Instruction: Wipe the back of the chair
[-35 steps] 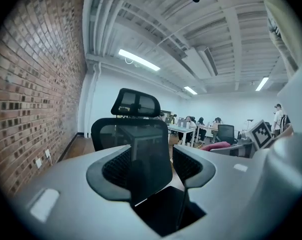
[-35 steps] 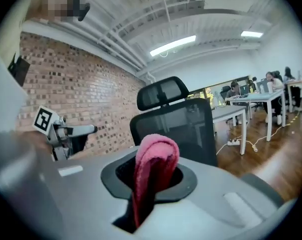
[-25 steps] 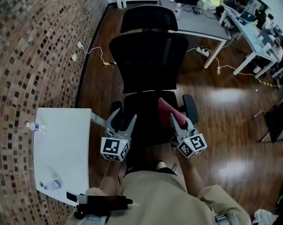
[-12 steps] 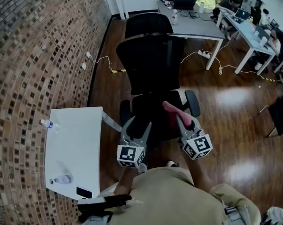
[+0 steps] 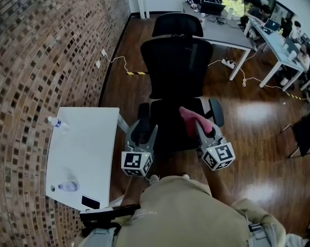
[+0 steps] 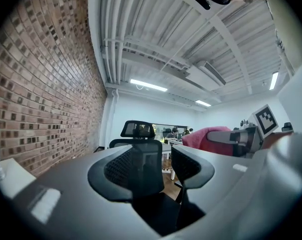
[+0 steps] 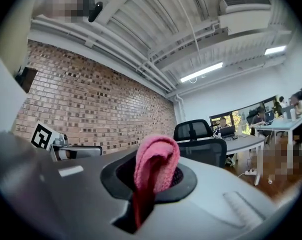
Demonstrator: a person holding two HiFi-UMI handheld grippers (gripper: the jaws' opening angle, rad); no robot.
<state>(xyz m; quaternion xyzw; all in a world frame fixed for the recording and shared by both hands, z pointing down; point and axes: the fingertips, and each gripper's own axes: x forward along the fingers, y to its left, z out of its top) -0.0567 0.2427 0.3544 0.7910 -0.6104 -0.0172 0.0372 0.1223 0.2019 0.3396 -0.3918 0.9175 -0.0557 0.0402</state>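
Observation:
A black mesh office chair (image 5: pixel 175 68) with a headrest (image 5: pixel 178 23) faces me, its seat (image 5: pixel 167 121) just beyond both grippers. My right gripper (image 5: pixel 195 121) is shut on a pink cloth (image 5: pixel 189 117), which sticks up folded between its jaws (image 7: pixel 153 169) over the seat's right side. To the left, my left gripper (image 5: pixel 144 131) hangs open with nothing in it, over the seat's front left. Through its parted jaws in the left gripper view (image 6: pixel 166 166) I see the chair back (image 6: pixel 135 161), and off to the right the pink cloth (image 6: pixel 206 136). The rear face of the chair back is hidden.
A white side table (image 5: pixel 85 148) stands at my left with two water bottles (image 5: pixel 56 122) (image 5: pixel 67 187) and a dark phone (image 5: pixel 90 202). A brick wall (image 5: pixel 36 50) runs along the left. Desks with seated people (image 5: pixel 221 27) and a power strip (image 5: pixel 228 62) lie behind the chair.
My view has shifted, so the chair and table now sit further right in the head view. Both grippers hold much the same pose before the seat; the cloth stays gripped.

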